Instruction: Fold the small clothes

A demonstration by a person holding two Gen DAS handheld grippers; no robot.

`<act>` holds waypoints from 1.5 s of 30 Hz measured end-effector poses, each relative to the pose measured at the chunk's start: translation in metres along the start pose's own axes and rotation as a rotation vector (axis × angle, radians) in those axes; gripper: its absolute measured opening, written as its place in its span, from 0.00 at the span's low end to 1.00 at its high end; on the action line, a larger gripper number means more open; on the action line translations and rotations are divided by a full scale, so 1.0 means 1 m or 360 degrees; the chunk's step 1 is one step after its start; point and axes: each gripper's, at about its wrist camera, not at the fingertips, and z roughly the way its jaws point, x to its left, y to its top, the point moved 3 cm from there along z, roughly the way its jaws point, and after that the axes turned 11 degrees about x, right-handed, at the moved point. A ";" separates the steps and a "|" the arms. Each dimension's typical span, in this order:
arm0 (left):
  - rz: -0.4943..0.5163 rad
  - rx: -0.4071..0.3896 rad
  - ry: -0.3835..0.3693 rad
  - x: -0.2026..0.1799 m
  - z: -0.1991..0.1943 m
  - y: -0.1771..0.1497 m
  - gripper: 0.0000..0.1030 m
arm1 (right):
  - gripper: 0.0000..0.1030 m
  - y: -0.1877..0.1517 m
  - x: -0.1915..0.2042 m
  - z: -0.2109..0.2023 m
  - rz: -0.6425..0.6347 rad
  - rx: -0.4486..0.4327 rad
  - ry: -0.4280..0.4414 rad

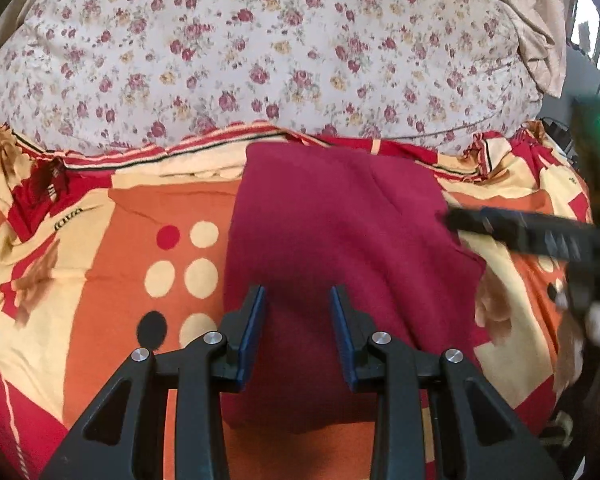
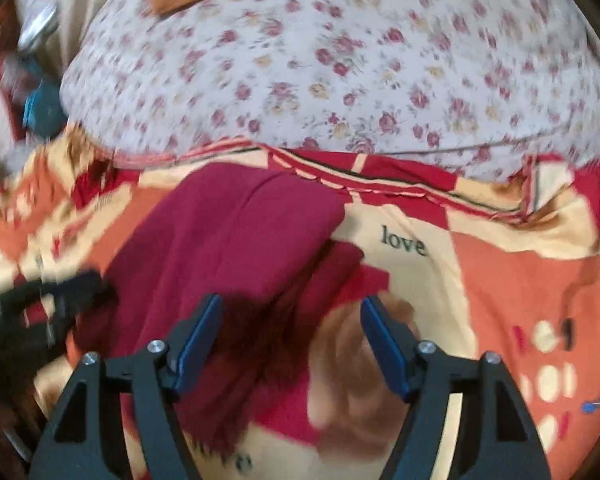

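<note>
**Maroon garment lies folded on the patterned bedspread, both grippers empty above it**

Left wrist view: the maroon garment (image 1: 340, 248) fills the centre of the frame, lying flat on an orange, cream and red bedspread (image 1: 140, 216). It is plain, deep wine-red, soft-looking cloth without print. Its left edge runs straight from the upper centre down to the lower centre; its top edge meets the bedspread's red striped border. A long shallow crease runs down its middle, and at the right an under layer juts out in a pointed corner. The left gripper (image 1: 298, 300) hangs over the lower part of the cloth, its blue-padded fingers (image 1: 252, 332) set a narrow gap apart with nothing pinched between them. At the right edge the right gripper (image 1: 520, 232) shows as a dark blurred bar whose tip reaches the garment's right side; whether it touches the cloth cannot be told through the blur. A floral quilt (image 1: 260, 60) spans the upper half.

Right wrist view: this frame is smeared by motion. The garment (image 2: 228, 240) sits left of centre, with a rounded folded top layer and a lower layer peeking out at its right edge. The right gripper (image 2: 292, 312) has its fingers spread wide and grips nothing; its left finger (image 2: 200, 336) overlaps the cloth's lower edge, the other stands over the bedspread (image 2: 500, 264) near the printed word "love". The left gripper (image 2: 40, 304) appears dark and blurred at the left edge. The quilt (image 2: 340, 60) fills the top.
</note>
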 end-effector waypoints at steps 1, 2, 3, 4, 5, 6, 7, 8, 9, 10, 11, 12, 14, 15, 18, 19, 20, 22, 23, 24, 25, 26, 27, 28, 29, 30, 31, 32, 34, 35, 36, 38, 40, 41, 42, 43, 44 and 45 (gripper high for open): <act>0.0012 -0.0005 0.0014 -0.001 0.001 -0.001 0.11 | 0.72 0.005 -0.004 0.006 0.0051 0.0029 0.0016; 0.0020 -0.0008 0.0020 -0.002 0.002 -0.002 0.11 | 0.72 0.009 -0.008 0.008 0.0103 0.0038 0.0047; 0.0030 -0.0009 0.0021 -0.003 0.002 -0.002 0.11 | 0.72 0.012 -0.011 0.005 0.0137 0.0010 0.0131; 0.0047 -0.0009 0.0026 -0.005 0.004 -0.003 0.11 | 0.72 0.013 -0.012 0.002 0.0154 -0.0012 0.0184; 0.0057 -0.0006 0.0036 -0.006 0.005 -0.003 0.11 | 0.72 0.014 -0.013 0.001 0.0172 -0.0025 0.0198; 0.0065 -0.0003 0.0047 -0.007 0.006 -0.003 0.11 | 0.72 0.016 -0.014 0.003 0.0174 -0.0025 0.0164; 0.0068 -0.0006 0.0052 -0.007 0.007 -0.003 0.11 | 0.72 0.017 -0.016 0.008 0.0165 -0.0011 0.0130; 0.0067 -0.0010 0.0055 -0.008 0.007 -0.004 0.11 | 0.72 0.019 -0.016 0.018 0.0158 0.0025 0.0115; 0.0064 -0.0014 0.0056 -0.007 0.007 -0.004 0.11 | 0.71 0.020 -0.016 0.025 0.0161 0.0045 0.0146; 0.0061 -0.0015 0.0057 -0.008 0.007 -0.004 0.11 | 0.60 0.021 -0.017 0.032 0.0170 0.0063 0.0204; 0.0061 -0.0012 0.0063 -0.008 0.007 -0.004 0.11 | 0.39 0.021 -0.016 0.039 0.0190 0.0077 0.0282; 0.0062 -0.0010 0.0063 -0.008 0.008 -0.004 0.11 | 0.33 0.021 -0.015 0.045 0.0207 0.0084 0.0338; 0.0063 -0.0006 0.0057 -0.008 0.008 -0.003 0.11 | 0.23 0.020 -0.010 0.041 0.0146 0.0028 0.0281; 0.0065 -0.0004 0.0049 -0.008 0.007 -0.003 0.11 | 0.21 0.018 -0.008 0.037 0.0118 0.0007 0.0260; 0.0074 -0.0012 -0.0009 -0.010 0.008 -0.004 0.12 | 0.11 0.012 -0.019 0.028 0.0094 -0.0041 0.0147; 0.0079 -0.0014 -0.0006 -0.012 0.009 -0.004 0.12 | 0.11 0.011 -0.025 0.030 0.0105 -0.0032 0.0112; 0.0088 -0.0011 0.0006 -0.013 0.010 -0.005 0.12 | 0.11 0.008 -0.030 0.034 0.0119 -0.0017 0.0088; 0.0110 -0.0009 0.0042 -0.017 0.012 -0.005 0.12 | 0.11 0.006 -0.032 0.043 0.0111 0.0009 0.0048; 0.0115 -0.0008 0.0055 -0.017 0.012 -0.006 0.12 | 0.11 0.005 -0.029 0.042 0.0087 0.0009 0.0020; 0.0115 -0.0004 0.0063 -0.017 0.013 -0.006 0.12 | 0.11 0.006 -0.028 0.038 0.0082 0.0004 0.0015; 0.0113 -0.0001 0.0062 -0.017 0.013 -0.006 0.12 | 0.13 0.007 -0.027 0.032 0.0081 -0.0013 0.0016; 0.0107 -0.0001 0.0056 -0.016 0.013 -0.006 0.13 | 0.19 0.007 -0.024 0.020 0.0080 -0.0046 0.0014; 0.0099 -0.0001 0.0046 -0.015 0.013 -0.006 0.13 | 0.23 0.007 -0.021 0.013 0.0080 -0.0057 0.0005; 0.0094 0.0000 0.0042 -0.014 0.013 -0.006 0.13 | 0.36 0.006 -0.017 0.005 0.0076 -0.0062 0.0012; 0.0089 0.0001 0.0039 -0.014 0.013 -0.006 0.13 | 0.48 0.004 -0.012 -0.001 0.0062 -0.0062 0.0036; 0.0087 0.0000 0.0039 -0.014 0.012 -0.006 0.13 | 0.52 0.000 -0.004 -0.006 0.0030 -0.0057 0.0072; 0.0088 0.0000 0.0042 -0.014 0.012 -0.006 0.13 | 0.57 -0.003 0.003 -0.009 0.0004 -0.0046 0.0091; 0.0088 0.0000 0.0043 -0.015 0.013 -0.006 0.13 | 0.58 -0.006 0.008 -0.010 -0.0007 -0.0034 0.0102; 0.0089 0.0002 0.0045 -0.015 0.013 -0.006 0.13 | 0.58 -0.015 0.018 -0.006 0.0005 0.0003 0.0189; 0.0088 0.0003 0.0045 -0.015 0.013 -0.006 0.13 | 0.58 -0.018 0.021 -0.003 0.0013 0.0021 0.0243; 0.0087 0.0008 0.0045 -0.015 0.012 -0.007 0.13 | 0.57 -0.022 0.025 0.003 0.0008 0.0049 0.0297; 0.0086 0.0015 0.0037 -0.014 0.011 -0.008 0.13 | 0.17 -0.030 0.028 0.008 -0.0046 0.0025 0.0228; 0.0080 0.0019 -0.0007 -0.013 0.007 -0.010 0.13 | 0.17 -0.036 0.026 0.004 -0.0089 -0.0014 0.0211; 0.0081 0.0017 -0.0022 -0.013 0.007 -0.011 0.13 | 0.17 -0.039 0.023 0.002 -0.0079 -0.0016 0.0215; 0.0085 0.0019 -0.0036 -0.014 0.007 -0.012 0.13 | 0.17 -0.042 0.018 0.000 -0.0080 -0.0025 0.0191; 0.0086 0.0023 -0.0037 -0.015 0.009 -0.012 0.13 | 0.17 -0.044 0.017 0.001 -0.0094 -0.0024 0.0146; 0.0088 0.0029 -0.0023 -0.016 0.010 -0.013 0.13 | 0.17 -0.047 0.016 0.007 -0.0104 0.0004 0.0105; 0.0090 0.0031 -0.0012 -0.016 0.011 -0.013 0.13 | 0.17 -0.052 0.016 0.015 -0.0102 0.0037 0.0097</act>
